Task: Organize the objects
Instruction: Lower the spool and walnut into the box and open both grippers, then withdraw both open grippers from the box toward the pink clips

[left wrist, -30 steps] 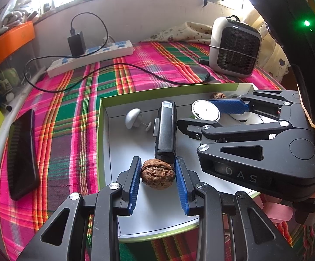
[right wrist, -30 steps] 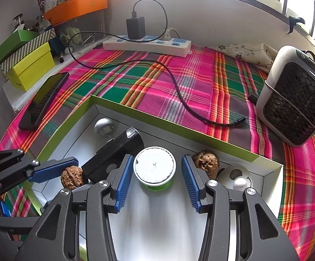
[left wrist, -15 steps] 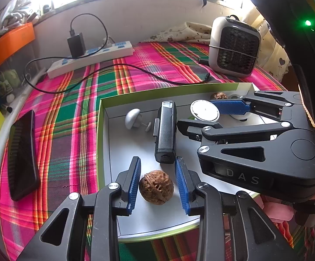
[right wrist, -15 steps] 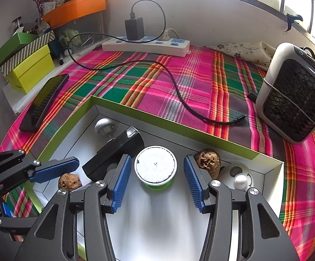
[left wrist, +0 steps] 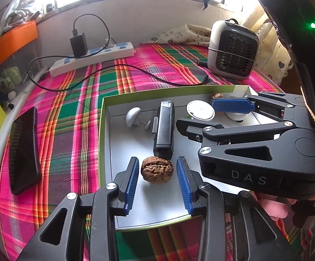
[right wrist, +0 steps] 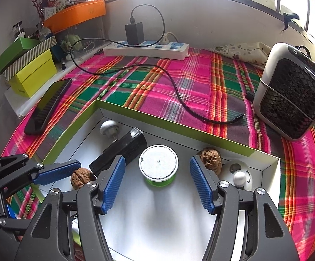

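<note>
Your left tool [left wrist: 157, 182] is spreading its jaws around the walnut [left wrist: 157, 170], which lies released on the tray [left wrist: 135, 208] floor at lower centre. Your right tool [right wrist: 157, 182] is likewise widening, clear of the white-lidded jar [right wrist: 158, 164] standing mid-tray. With the flashlight [left wrist: 164, 128], second walnut [right wrist: 211, 158] and small pieces already inside, the sorting looks nearly finished.

a white power strip [right wrist: 146, 49] with a black charger [right wrist: 134, 33], a small heater [right wrist: 293, 96], a black phone [right wrist: 48, 106] on the plaid cloth [right wrist: 179, 82].
</note>
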